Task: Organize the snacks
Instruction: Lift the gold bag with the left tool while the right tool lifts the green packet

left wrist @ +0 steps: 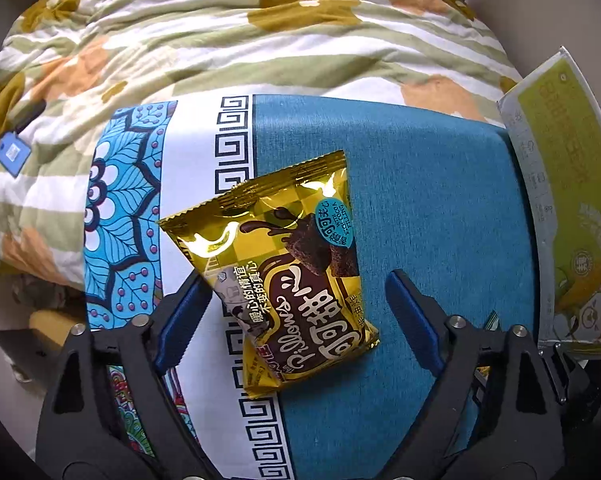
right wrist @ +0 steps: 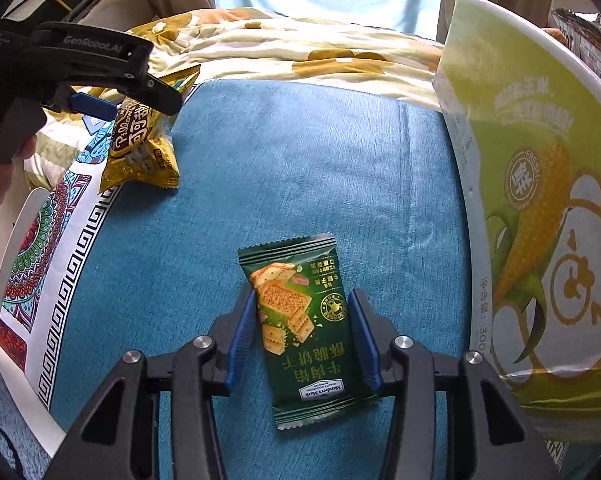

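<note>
Two snack packets on the blue cloth (right wrist: 300,152) — the right gripper (right wrist: 304,336) clamps the green cracker packet (right wrist: 306,332) (long axis running away from the camera); the left gripper (left wrist: 296,308) stands open around the gold packet (left wrist: 284,276).

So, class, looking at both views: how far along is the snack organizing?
Done: nothing looks sorted yet; both packets sit on the blue cloth. In hand: the right gripper has its jaws shut on the green cracker packet; the left gripper holds open jaws around the gold cocoa packet. Left: placing both, perhaps by the corn carton.
</note>
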Available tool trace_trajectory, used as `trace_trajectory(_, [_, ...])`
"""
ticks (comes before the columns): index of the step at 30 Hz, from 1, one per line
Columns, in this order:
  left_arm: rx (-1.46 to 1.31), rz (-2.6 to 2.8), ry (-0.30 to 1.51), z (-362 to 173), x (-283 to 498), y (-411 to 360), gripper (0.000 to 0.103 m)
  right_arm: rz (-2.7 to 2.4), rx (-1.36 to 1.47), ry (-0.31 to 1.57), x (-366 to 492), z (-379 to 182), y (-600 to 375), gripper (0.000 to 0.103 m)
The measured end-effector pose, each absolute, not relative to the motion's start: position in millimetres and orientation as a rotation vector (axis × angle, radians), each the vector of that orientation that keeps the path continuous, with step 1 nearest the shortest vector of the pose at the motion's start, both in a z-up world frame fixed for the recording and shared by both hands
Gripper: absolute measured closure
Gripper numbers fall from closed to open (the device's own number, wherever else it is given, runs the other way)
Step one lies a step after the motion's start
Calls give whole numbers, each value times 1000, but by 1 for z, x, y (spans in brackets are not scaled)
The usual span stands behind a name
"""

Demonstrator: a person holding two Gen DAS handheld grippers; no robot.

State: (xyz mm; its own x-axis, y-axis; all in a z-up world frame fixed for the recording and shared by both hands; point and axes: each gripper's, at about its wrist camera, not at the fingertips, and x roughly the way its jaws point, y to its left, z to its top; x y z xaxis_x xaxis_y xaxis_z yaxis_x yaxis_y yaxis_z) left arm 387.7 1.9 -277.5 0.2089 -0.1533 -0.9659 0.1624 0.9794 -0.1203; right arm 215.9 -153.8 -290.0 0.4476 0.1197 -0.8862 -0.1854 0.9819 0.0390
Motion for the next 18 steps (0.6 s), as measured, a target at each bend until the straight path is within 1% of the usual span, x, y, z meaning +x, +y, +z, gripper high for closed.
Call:
trace_trajectory(1, [4, -217, 1352, -281, 388, 2, 28, 191, -68, 1090, 216, -290, -154, 60])
trace_trajectory(2, [-2, -217, 1360, -283, 387, 2, 34, 192, -68, 1090, 216, -290, -154, 60])
trace_trajectory(3, [-5, -216, 1367, -285, 385, 3, 45, 193, -67, 1090, 217, -290, -155, 60])
trace_trajectory(4, [-6, -217, 1375, -287, 384, 4, 47, 194, -66, 1090, 217, -290, -155, 60])
trace_trajectory(7, [-7, -232, 1367, -286, 381, 6, 49, 194, -72, 1089, 216, -290, -155, 60])
trace_trajectory(8, [-11, -237, 1366, -285, 380, 7, 53, 192, -74, 1088, 216, -290, -155, 60])
trace_trajectory(13, [-22, -252, 1349, -273, 368, 13, 53, 177, -69, 1080, 214, -288, -155, 60])
trace_trajectory(18, [21, -291, 1271, -237, 351, 13, 53, 157, -36, 1056, 207, -274, -159, 60])
